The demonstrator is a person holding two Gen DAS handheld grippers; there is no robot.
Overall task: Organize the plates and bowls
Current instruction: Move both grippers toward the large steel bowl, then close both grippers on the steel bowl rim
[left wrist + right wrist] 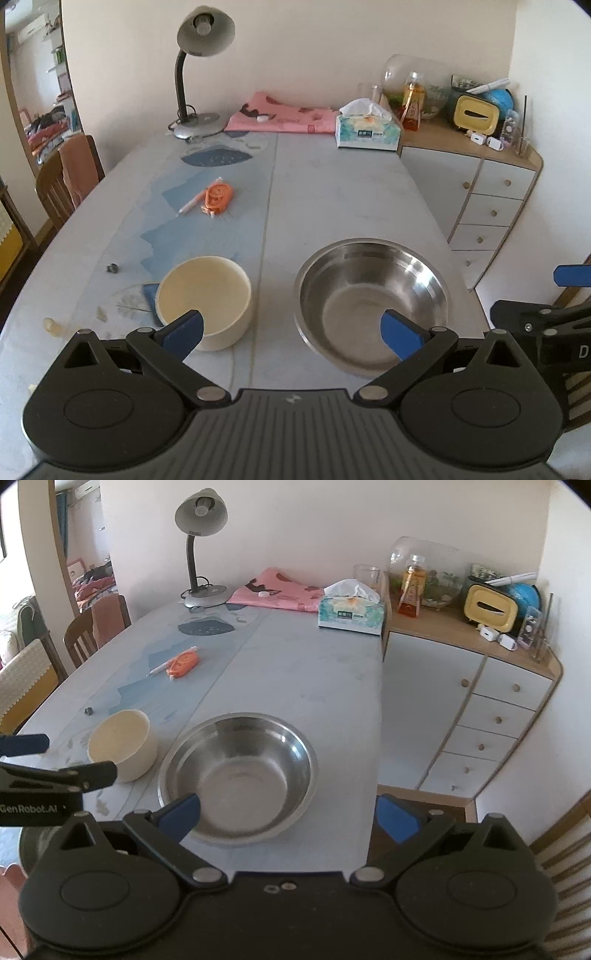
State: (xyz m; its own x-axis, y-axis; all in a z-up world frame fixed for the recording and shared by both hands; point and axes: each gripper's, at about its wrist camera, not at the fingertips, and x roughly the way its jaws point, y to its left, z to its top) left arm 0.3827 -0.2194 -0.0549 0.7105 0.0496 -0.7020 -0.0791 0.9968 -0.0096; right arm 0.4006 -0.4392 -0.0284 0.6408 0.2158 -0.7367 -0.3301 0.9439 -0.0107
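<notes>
Two bowls upright, side by side on our counter point(332, 192).
Cream bowl point(205, 299) and steel bowl point(369, 302) hold nothing; our left tongs point(291, 334) and right tongs point(290, 818) gape, released.

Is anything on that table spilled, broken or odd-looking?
Nothing spilled or broken. The cream round bowl and the steel bowl sit upright and empty; only an orange tape dispenser seems out of place among dishes.

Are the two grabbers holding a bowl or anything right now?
No, nothing is held. The left gripper and right gripper are both open and empty, above the table, with the cream bowl and steel bowl untouched.
</notes>
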